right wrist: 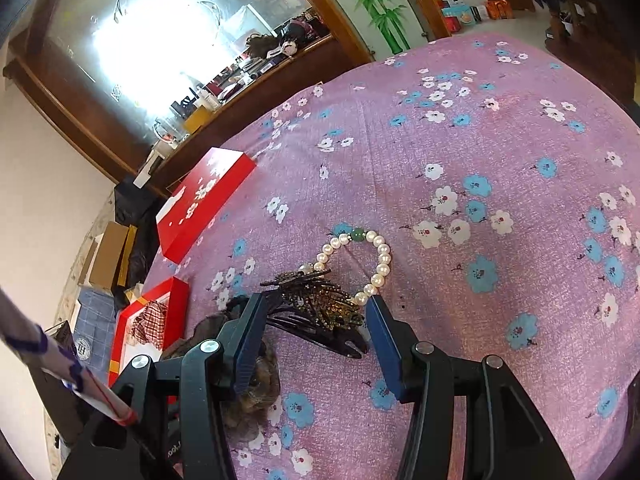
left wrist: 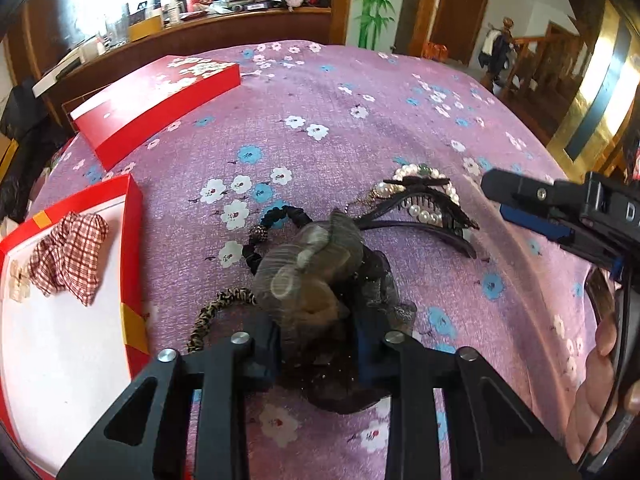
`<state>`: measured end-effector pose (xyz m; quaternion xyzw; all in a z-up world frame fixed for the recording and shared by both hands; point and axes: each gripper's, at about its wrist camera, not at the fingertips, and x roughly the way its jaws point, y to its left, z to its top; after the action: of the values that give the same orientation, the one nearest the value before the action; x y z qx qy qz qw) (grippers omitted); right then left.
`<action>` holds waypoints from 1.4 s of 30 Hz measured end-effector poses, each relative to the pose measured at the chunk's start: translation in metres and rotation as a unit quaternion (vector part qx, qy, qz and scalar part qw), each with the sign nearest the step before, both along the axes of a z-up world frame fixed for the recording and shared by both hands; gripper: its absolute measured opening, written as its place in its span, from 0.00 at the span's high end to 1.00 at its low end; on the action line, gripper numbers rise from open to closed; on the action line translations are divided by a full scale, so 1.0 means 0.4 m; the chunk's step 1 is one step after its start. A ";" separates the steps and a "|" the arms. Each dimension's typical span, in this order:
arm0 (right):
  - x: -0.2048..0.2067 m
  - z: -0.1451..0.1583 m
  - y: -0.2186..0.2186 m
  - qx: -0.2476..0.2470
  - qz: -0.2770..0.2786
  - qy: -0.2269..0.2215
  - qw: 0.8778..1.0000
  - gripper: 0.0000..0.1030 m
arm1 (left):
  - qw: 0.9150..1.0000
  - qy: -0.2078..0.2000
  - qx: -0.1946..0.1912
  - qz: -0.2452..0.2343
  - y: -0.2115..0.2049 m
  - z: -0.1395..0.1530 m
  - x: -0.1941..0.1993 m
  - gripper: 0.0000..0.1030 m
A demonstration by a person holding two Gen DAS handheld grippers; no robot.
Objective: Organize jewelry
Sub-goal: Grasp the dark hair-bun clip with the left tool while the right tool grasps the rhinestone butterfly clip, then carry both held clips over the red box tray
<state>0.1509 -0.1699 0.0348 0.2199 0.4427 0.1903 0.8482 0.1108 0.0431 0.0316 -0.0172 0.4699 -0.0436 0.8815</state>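
My left gripper (left wrist: 316, 344) is shut on a brown and black gauze hair bow (left wrist: 316, 272) lying on the purple flowered cloth. A black scrunchie (left wrist: 276, 220) and a leopard-print hair band (left wrist: 216, 312) lie beside it. Further off lie a black jewelled hair clip (left wrist: 424, 204) and a pearl bracelet (left wrist: 424, 212). My right gripper (right wrist: 316, 320) is open, with its jaws on either side of the jewelled hair clip (right wrist: 320, 304), just short of the pearl bracelet (right wrist: 356, 264). The open red box (left wrist: 60, 320) at the left holds a red checked scrunchie (left wrist: 68, 256).
The red box lid (left wrist: 160, 100) with white flowers lies at the far left of the table. The open box also shows in the right wrist view (right wrist: 156, 320). A wooden counter (left wrist: 200, 40) with clutter stands behind the table. My right gripper shows at the right edge of the left wrist view (left wrist: 532, 208).
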 end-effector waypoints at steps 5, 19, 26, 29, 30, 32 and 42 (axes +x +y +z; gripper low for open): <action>0.011 -0.022 0.017 -0.004 0.012 0.002 1.000 0.41 | 0.997 -0.061 -0.046 0.015 0.038 0.033 -0.033 0.85; -0.053 0.041 0.117 0.027 0.134 -0.053 0.989 0.26 | 0.985 -0.142 -0.059 0.072 0.172 0.127 -0.068 0.85; -0.015 -0.022 0.097 -0.043 0.064 -0.020 0.997 0.25 | 0.986 -0.135 -0.069 0.074 0.177 0.121 -0.070 0.85; -0.003 -0.042 0.109 -0.042 0.072 -0.015 0.996 0.25 | 0.986 -0.133 -0.073 0.076 0.182 0.116 -0.067 0.85; 0.004 -0.053 0.115 -0.043 0.069 -0.009 0.997 0.25 | 0.986 -0.132 -0.073 0.077 0.184 0.115 -0.067 0.85; 0.017 -0.075 0.127 -0.041 0.070 0.003 0.997 0.25 | 0.986 -0.130 -0.073 0.078 0.185 0.112 -0.064 0.84; -0.014 -0.076 0.221 -0.097 0.129 -0.027 0.986 0.48 | 0.986 -0.128 -0.073 0.085 0.191 0.105 -0.064 0.84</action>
<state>0.1452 -0.0816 0.0043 0.0718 0.4604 0.2605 0.8456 0.0851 0.1195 0.0736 -0.1150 0.3460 -0.0047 0.9312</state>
